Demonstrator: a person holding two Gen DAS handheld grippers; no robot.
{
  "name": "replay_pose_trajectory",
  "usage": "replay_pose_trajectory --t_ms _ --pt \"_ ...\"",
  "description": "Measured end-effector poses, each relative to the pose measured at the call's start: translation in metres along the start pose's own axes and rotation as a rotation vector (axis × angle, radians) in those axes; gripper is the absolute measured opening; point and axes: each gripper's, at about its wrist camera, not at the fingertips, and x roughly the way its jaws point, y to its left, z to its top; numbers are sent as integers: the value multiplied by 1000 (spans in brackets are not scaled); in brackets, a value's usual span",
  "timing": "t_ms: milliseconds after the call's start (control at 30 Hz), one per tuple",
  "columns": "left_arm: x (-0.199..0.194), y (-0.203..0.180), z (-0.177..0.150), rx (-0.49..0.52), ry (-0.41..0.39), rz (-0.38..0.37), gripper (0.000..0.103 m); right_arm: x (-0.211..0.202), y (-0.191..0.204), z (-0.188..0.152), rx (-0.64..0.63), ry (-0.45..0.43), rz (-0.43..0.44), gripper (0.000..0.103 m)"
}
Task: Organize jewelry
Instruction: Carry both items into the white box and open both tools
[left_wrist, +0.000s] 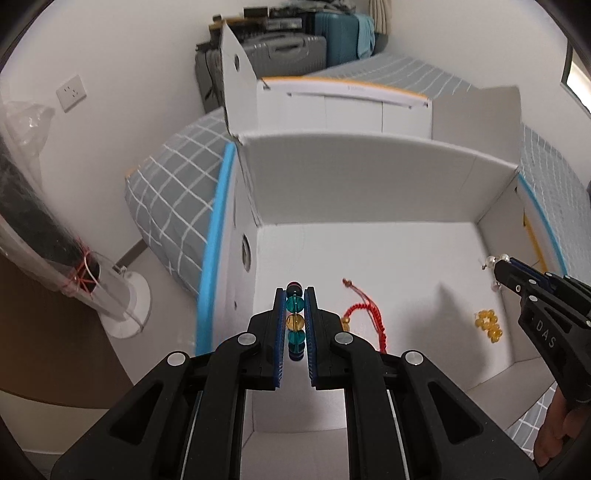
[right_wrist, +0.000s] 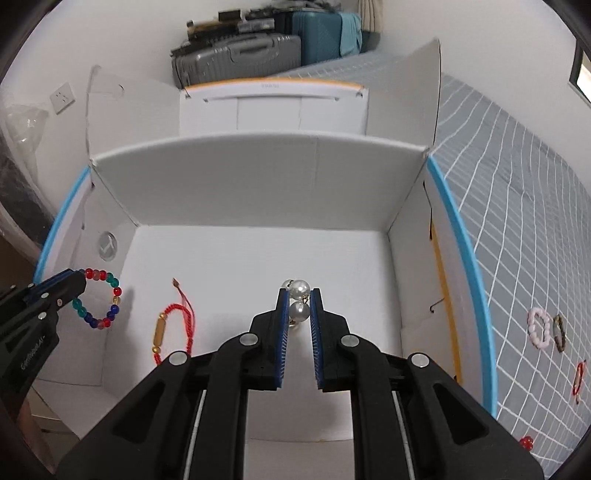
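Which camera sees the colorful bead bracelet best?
The right wrist view: the colorful bead bracelet hangs as a full ring from the left gripper. The left wrist view shows it edge-on, a bead column between its jaws.

You cannot tell how the pearl piece (right_wrist: 300, 300) continues below the right gripper (right_wrist: 299, 295) pads. The red item (right_wrist: 526, 442) on the bedspread (right_wrist: 517, 221) is too small to identify. Your hand (left_wrist: 554, 435) is cut off at the frame edge.
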Motion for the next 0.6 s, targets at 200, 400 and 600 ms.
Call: replay_pose_trajectory --t_ms 200,400,600 --pt "10 -4 -2 12 25 6 9 16 -2 -4 15 72 8 11" --pt "13 -8 -2 18 39 5 9 16 -1 -5 6 86 2 11" --pt "13 -10 -2 16 46 9 11 16 0 -5 8 92 7 11"
